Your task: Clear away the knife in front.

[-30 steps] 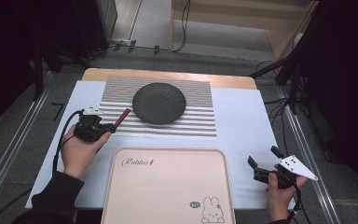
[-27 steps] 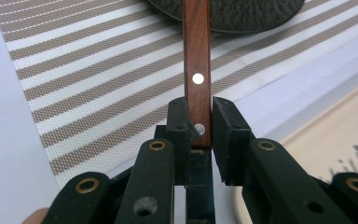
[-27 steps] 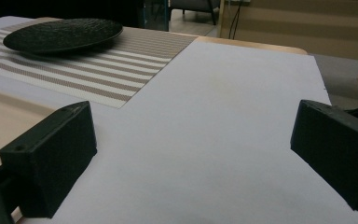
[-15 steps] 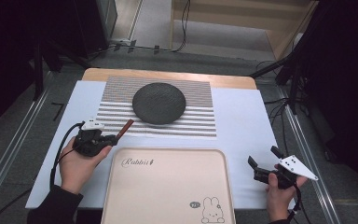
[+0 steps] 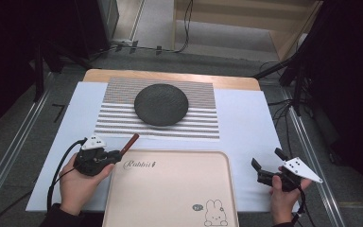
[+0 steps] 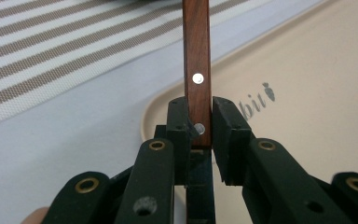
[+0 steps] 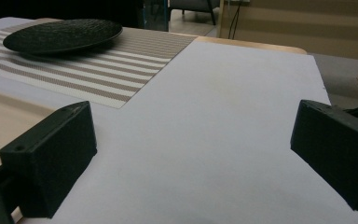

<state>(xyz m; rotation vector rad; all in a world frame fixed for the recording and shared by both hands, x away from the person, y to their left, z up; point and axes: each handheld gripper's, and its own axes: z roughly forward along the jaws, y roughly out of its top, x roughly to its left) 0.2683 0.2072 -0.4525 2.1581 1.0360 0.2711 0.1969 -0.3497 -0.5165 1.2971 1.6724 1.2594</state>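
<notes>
We see the left gripper (image 5: pixel 118 154) at the tray's (image 5: pixel 170 198) near-left corner, clamped on a wooden handle (image 5: pixel 130 142) that slants up toward the striped mat (image 5: pixel 203 125); a dark round plate (image 5: pixel 161 104) sits on that mat; the right gripper (image 5: pixel 268 166) rests right of the tray on the white cloth (image 5: pixel 246 118), jaws spread apart.

Wooden handle (image 6: pixel 196 70) top cut off

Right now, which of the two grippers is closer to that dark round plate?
The left. The left gripper, clamped on a wooden handle, sits just below the plate's lower left, at the tray's corner. The right gripper rests open, far off at the lower right.
</notes>
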